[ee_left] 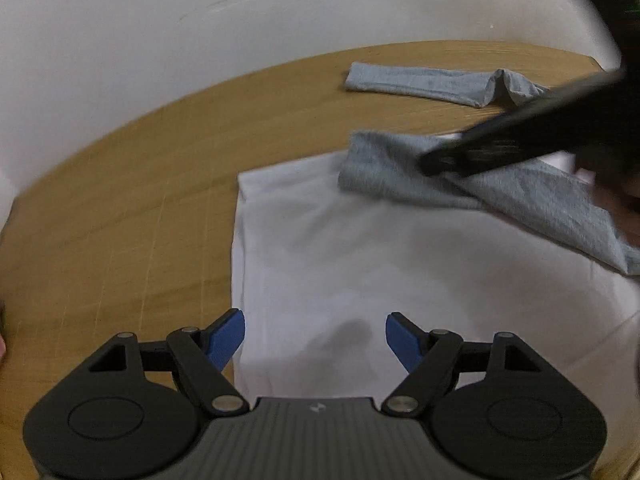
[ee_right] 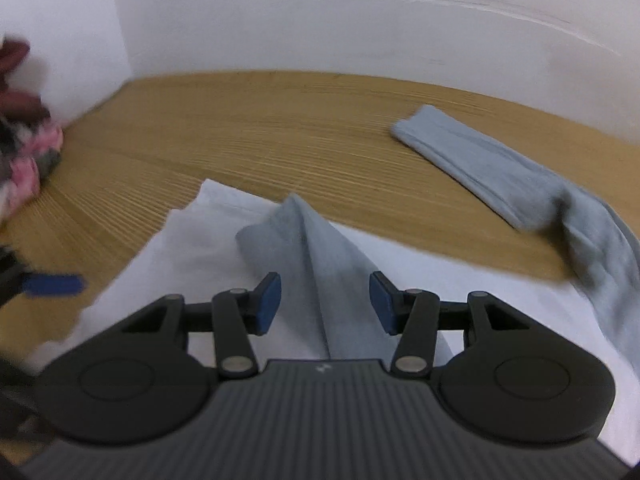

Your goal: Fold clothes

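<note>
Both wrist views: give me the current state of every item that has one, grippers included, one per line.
left gripper: open, holding nothing, over the shirt's near part.
right gripper: open, fingers either side of the folded sleeve.
white shirt body: spread flat on the wooden table.
near grey sleeve: folded in across the white body.
far grey sleeve: still stretched out on the table, unfolded.
</note>
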The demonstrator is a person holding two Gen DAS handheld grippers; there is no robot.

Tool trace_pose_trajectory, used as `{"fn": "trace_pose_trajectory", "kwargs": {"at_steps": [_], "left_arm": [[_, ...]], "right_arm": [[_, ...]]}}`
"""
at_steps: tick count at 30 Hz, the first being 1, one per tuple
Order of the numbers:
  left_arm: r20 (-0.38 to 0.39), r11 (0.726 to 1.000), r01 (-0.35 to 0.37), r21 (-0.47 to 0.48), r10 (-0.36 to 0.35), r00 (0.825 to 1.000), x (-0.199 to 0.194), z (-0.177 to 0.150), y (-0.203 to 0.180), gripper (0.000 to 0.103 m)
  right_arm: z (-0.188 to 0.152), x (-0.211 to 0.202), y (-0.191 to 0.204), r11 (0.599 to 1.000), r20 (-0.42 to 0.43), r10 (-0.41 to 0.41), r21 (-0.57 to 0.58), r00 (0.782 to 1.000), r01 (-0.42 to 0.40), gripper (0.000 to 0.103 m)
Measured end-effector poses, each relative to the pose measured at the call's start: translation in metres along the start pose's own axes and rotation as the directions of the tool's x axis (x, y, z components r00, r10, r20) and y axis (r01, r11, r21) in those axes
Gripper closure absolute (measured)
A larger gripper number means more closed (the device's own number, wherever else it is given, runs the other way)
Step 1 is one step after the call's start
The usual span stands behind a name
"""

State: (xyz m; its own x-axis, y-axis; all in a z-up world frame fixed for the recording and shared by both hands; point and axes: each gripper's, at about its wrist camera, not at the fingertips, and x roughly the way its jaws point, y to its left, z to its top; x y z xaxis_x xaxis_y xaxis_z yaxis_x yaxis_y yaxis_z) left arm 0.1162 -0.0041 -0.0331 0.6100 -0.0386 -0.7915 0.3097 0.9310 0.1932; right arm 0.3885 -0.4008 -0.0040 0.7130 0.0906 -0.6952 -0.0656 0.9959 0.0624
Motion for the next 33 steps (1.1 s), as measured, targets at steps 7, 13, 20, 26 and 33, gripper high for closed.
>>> {"fn": "trace_pose_trajectory", "kwargs": {"at_steps": [7,13,20,26,33], "left_arm": [[-0.021,0.997,-0.031,-0.074,0.030,0.999,-0.003,-0.011,0.020,0.023],[-0.042,0.993,-0.045,-0.111,0.041,0.998,-0.002,-0.017,0.035,0.023],[-0.068,0.993,-0.038,-0.113,0.030,0.997,-0.002,-0.024,0.039,0.024],[0.045,0.997,0.046,-0.055,-0.044,0.998,-0.007,0.004,0.037,0.023],[0.096,0.979,0.204,0.001,-0.203,0.974,0.028,0.065,0.025,0.028]], "right_arm": [[0.019,-0.020,-0.005,0.994,0.089,-0.060,0.093,0.994,0.052,0.099],[0.011,-0.088,0.030,0.987,0.170,0.125,0.081,0.978,-0.140,0.097],[-0.036,-0.052,0.080,0.992,-0.040,0.118,-0.034,0.992,-0.119,0.095],[-0.063,-0.130,0.024,0.998,0.038,0.028,0.049,0.999,-0.029,0.072],[-0.131,-0.201,-0.092,0.825,-0.046,-0.209,0.529,0.977,0.201,0.068]]}}
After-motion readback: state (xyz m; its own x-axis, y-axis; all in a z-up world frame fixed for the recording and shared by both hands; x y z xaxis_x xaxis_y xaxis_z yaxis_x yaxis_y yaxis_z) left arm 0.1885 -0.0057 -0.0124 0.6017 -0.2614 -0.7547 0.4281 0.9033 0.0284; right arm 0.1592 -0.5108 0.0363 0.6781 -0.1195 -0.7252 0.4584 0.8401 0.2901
